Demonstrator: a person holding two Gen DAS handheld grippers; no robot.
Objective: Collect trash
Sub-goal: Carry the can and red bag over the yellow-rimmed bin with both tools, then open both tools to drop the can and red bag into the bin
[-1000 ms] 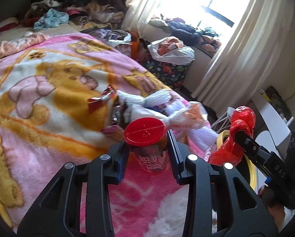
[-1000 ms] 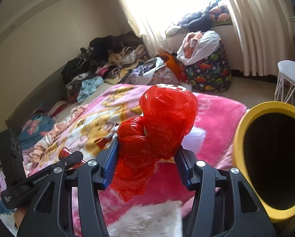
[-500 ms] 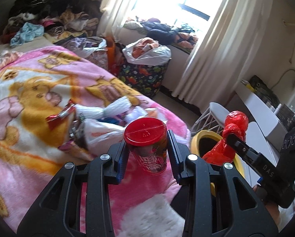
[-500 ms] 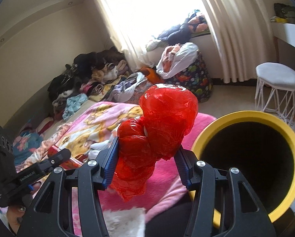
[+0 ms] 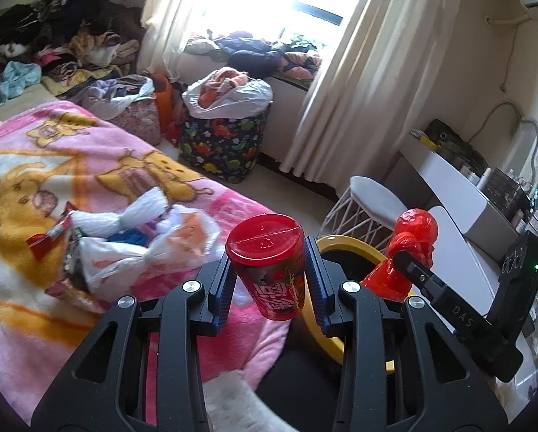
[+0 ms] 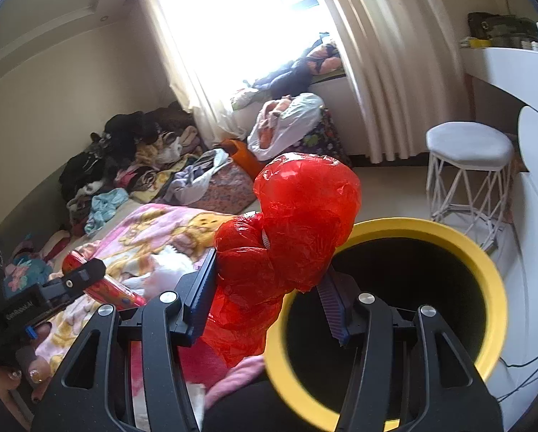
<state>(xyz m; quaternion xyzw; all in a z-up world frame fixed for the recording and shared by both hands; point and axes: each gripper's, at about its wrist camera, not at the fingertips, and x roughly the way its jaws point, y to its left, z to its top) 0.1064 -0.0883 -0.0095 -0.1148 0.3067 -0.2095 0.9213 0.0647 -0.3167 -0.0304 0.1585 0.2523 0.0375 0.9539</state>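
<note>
My left gripper [image 5: 269,280] is shut on a red lidded cup [image 5: 269,262], held upright in the air over the edge of the pink blanket [image 5: 53,165]. A crumpled red plastic bag [image 6: 290,237] fills my right gripper [image 6: 269,288], whose jaws are shut on it. The yellow-rimmed bin [image 6: 459,252] with a dark inside stands just right of that bag; its rim [image 5: 344,244] shows behind the cup in the left wrist view. The red bag [image 5: 409,248] also shows there at the right. The cup [image 6: 99,280] appears at the left of the right wrist view. Tied white plastic bags [image 5: 139,237] lie on the blanket.
A white wire-legged stool [image 6: 466,165] stands beyond the bin, beside a white desk [image 5: 448,194]. A patterned hamper [image 5: 225,144] stuffed with clothes stands under the curtained window. Piles of clothing [image 5: 53,46] cover the far end of the bed.
Both grippers have swung to the right, away from the bed, carrying the cup and the red bag. The yellow bin has come closer and larger in both views.
</note>
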